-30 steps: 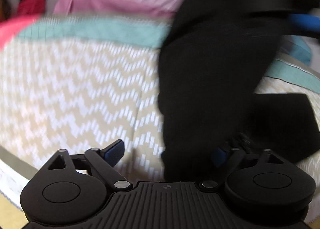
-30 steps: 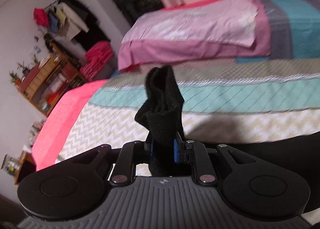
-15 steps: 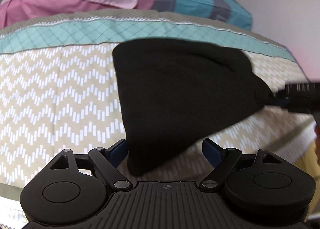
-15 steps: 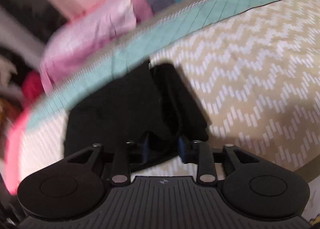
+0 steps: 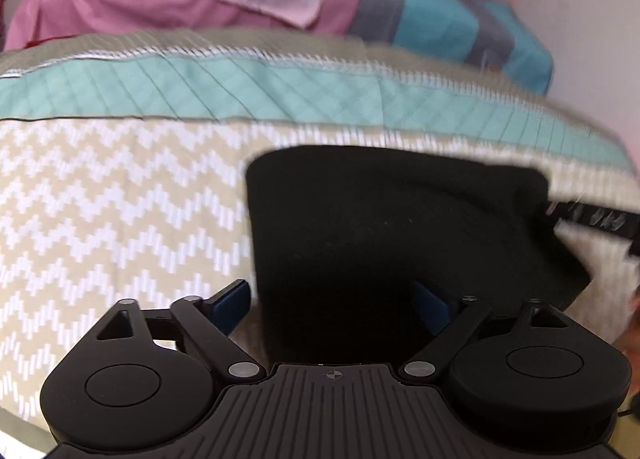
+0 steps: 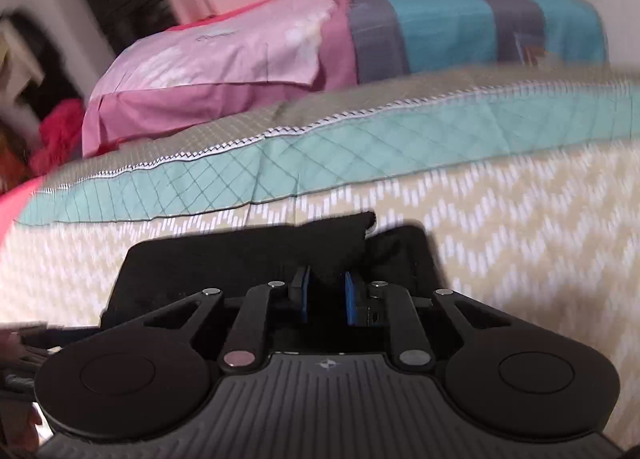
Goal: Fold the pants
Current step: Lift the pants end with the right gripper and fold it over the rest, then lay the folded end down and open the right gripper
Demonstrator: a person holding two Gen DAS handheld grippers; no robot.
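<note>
The right gripper's fingers pinch a fold of the black pants lying on the chevron quilt; the left gripper's fingers are spread around their near edge.

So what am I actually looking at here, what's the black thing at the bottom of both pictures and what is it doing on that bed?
There is no robot here: a person holds a hand tool with a two-finger claw in each hand, and a camera on each tool looks out along its fingers. One picture is from the left tool, the other from the right. The left claw is open, its blue pads wide apart on either side of the black pants. The right claw is shut on a bunched fold of the pants. The pants lie on a zigzag bedspread, with a pink pillow behind.
</note>
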